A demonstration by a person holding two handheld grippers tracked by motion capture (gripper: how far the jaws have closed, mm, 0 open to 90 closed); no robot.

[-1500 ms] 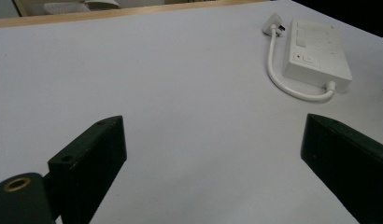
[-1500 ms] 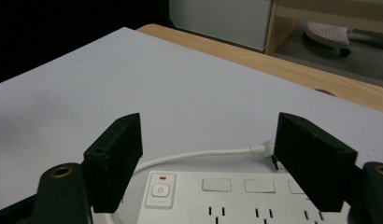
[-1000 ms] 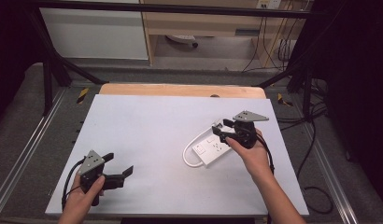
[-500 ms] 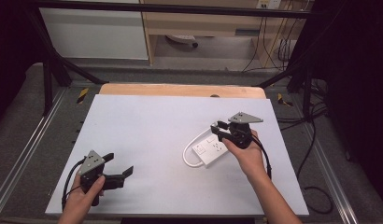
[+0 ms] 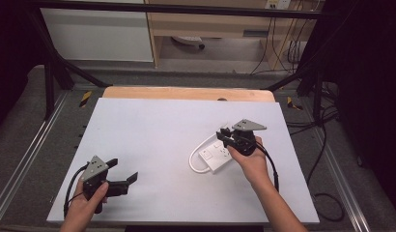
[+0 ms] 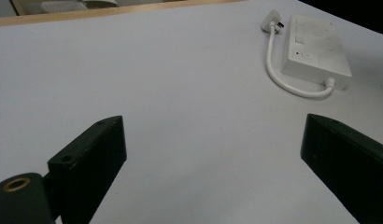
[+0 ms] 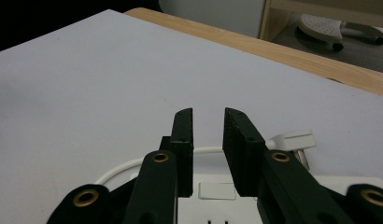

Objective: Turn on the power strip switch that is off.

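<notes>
Power strip [image 5: 216,155], white w/ short looped cord [image 5: 196,155] and plug [image 7: 294,139], lies flat on the surface [image 5: 152,140], right of centre. Right hand-held gripper [image 5: 226,135] hangs just over its far end, jaws narrow and just been closing, w/ nothing between them, only a slim gap, not gripping. Left hand-held gripper [image 5: 122,172] sits near-left, well apart from the strip, jaws wide and empty.

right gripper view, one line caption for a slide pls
Right gripper, jaws narrowed with a gap, above a white power strip and its plug.
</notes>
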